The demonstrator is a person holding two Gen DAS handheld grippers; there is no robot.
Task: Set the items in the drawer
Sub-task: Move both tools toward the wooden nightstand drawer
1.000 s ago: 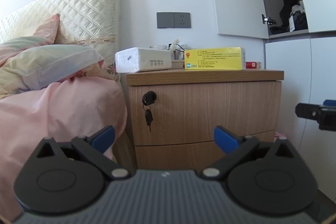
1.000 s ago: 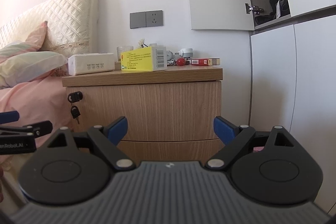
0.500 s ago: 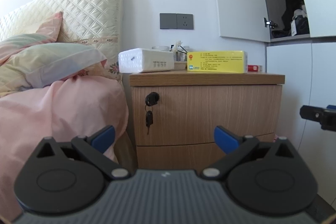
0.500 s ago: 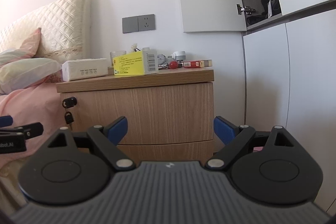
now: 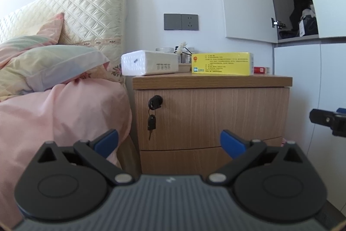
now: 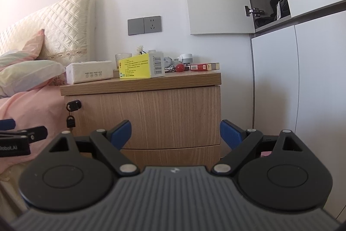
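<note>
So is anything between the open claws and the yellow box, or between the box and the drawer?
Nothing visible blocks either claw, left or right, from the yellow box. But the top drawer is shut, with keys hanging from its lock.

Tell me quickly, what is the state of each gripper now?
Left gripper: open, holding nothing, facing the wooden nightstand.
Right gripper: open, holding nothing.

Nightstand [image 5: 212, 118] stands right of bed [image 5: 60, 109], against wall. On top: tissue pack [image 5: 149, 62] left, box [image 5: 222, 63] just right, cigarette pack [image 6: 204, 67] behind at right. Two drawers stacked; key [image 5: 151, 122] hangs from upper drawer [image 5: 216, 116] lock, left side.
</note>
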